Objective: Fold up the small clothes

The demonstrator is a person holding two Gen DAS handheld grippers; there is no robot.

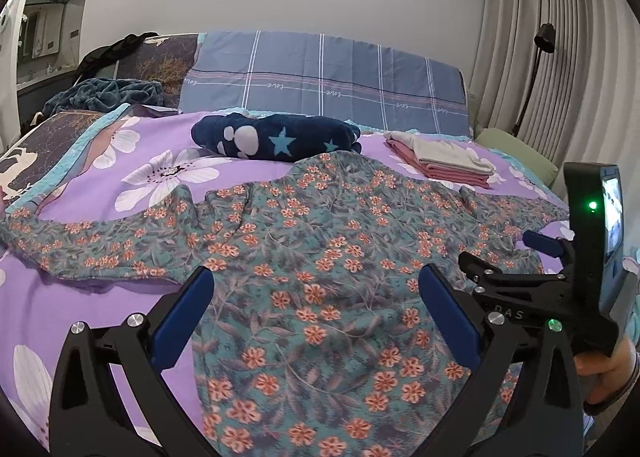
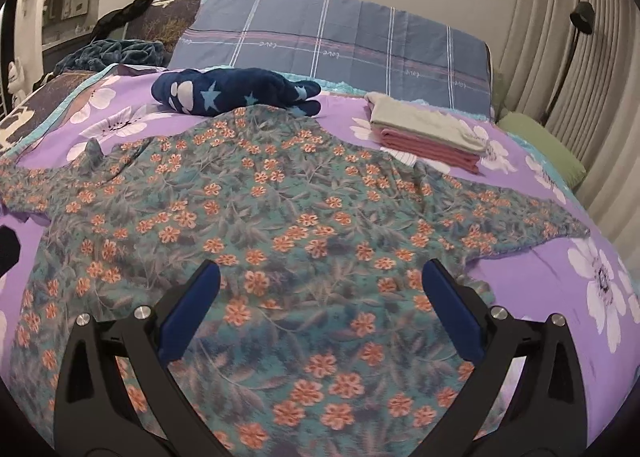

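A teal garment with orange flowers (image 1: 320, 241) lies spread flat on the purple floral bed cover (image 1: 80, 297), sleeves out to both sides. It also fills the right wrist view (image 2: 288, 225). My left gripper (image 1: 316, 289) is open and empty, just above the garment's lower left part. My right gripper (image 2: 320, 281) is open and empty above the garment's lower right part. The right gripper also shows at the right of the left wrist view (image 1: 500, 253).
A stack of folded pink and pale clothes (image 1: 440, 161) (image 2: 428, 133) lies at the far right of the bed. A navy star-print bundle (image 1: 276, 137) (image 2: 236, 91) lies beyond the garment. Blue plaid pillows (image 1: 328, 77), a green cushion (image 2: 540, 153), curtains and a lamp stand behind.
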